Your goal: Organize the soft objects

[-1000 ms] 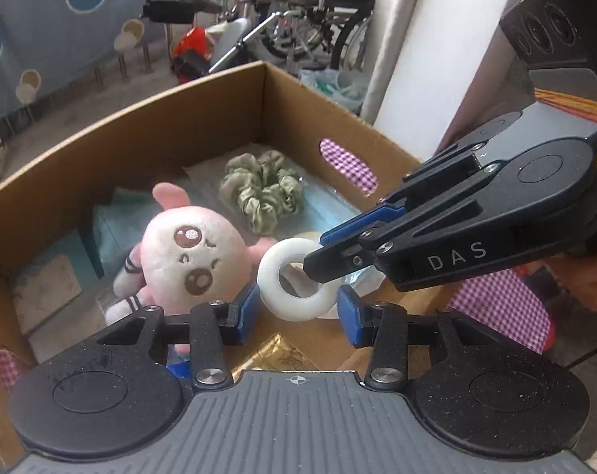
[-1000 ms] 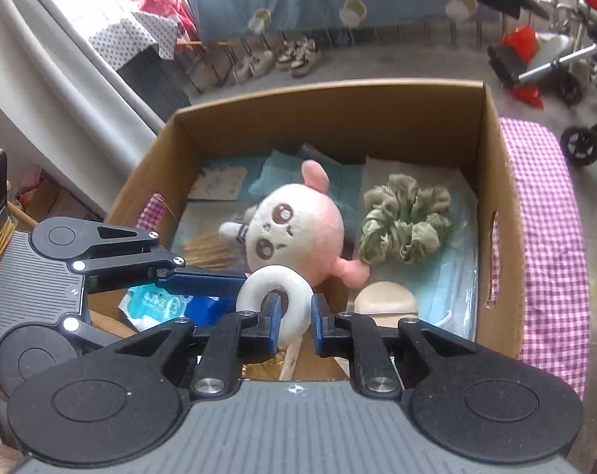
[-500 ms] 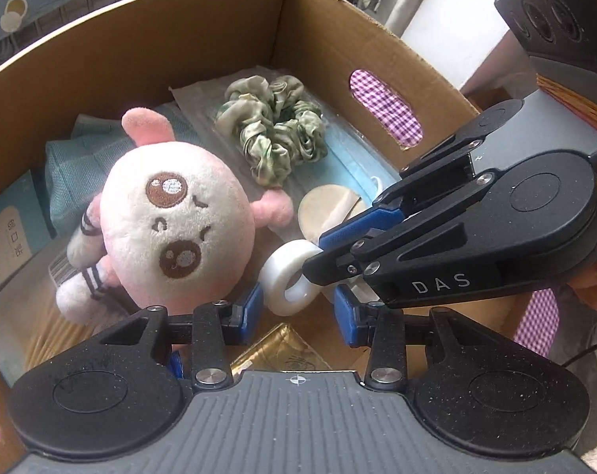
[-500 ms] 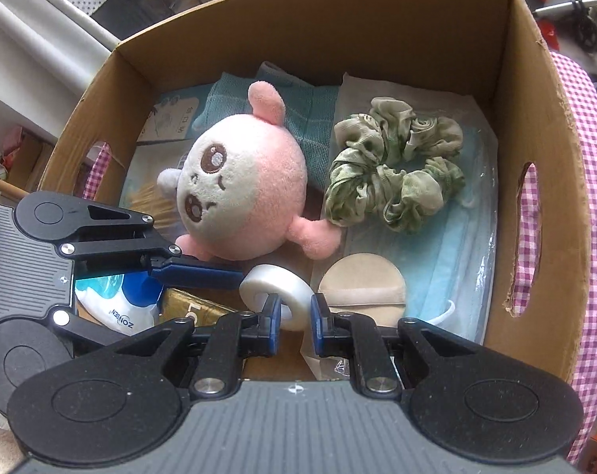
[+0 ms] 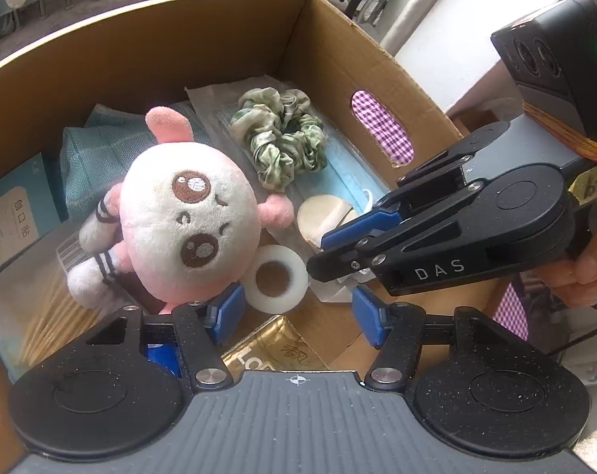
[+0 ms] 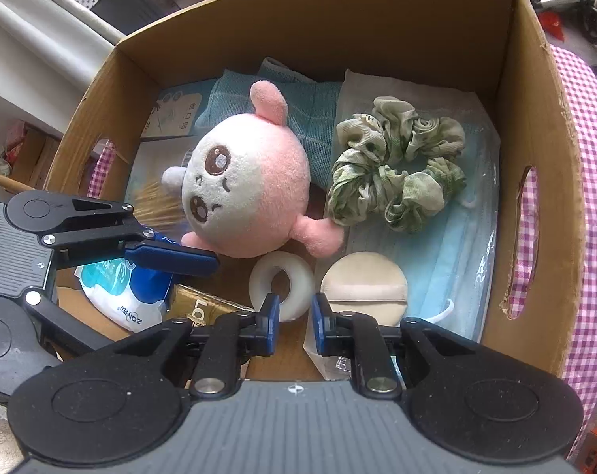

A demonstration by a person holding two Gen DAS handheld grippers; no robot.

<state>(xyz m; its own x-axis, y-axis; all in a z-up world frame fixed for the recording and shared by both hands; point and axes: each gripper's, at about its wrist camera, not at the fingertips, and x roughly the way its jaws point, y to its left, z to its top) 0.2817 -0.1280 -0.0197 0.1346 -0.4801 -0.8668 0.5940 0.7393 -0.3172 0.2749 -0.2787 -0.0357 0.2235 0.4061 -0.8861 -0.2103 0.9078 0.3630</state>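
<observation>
A white tape ring [image 6: 281, 281] lies flat on the floor of the cardboard box [image 6: 543, 126], between the pink plush toy [image 6: 247, 193] and a beige powder puff [image 6: 363, 288]. My right gripper [image 6: 294, 318] hangs just above the ring's near edge, jaws a little apart and holding nothing. In the left wrist view the ring [image 5: 276, 278] lies ahead of my open, empty left gripper [image 5: 298, 314], and the right gripper [image 5: 326, 254] reaches in from the right. A green scrunchie [image 6: 397, 162] lies on blue masks.
The box also holds a teal cloth [image 6: 310, 102], blue masks [image 6: 464, 245], a gold packet [image 6: 203, 308], a white and blue pouch [image 6: 120, 288], a bundle of sticks [image 5: 53, 316] and a card pack [image 5: 10, 217]. A checked cloth [image 6: 590, 181] lies under the box.
The right gripper carried the white ring down into the box and let it go; the ring now lies on the box floor. Both grippers have moved lower and closer to the contents.
</observation>
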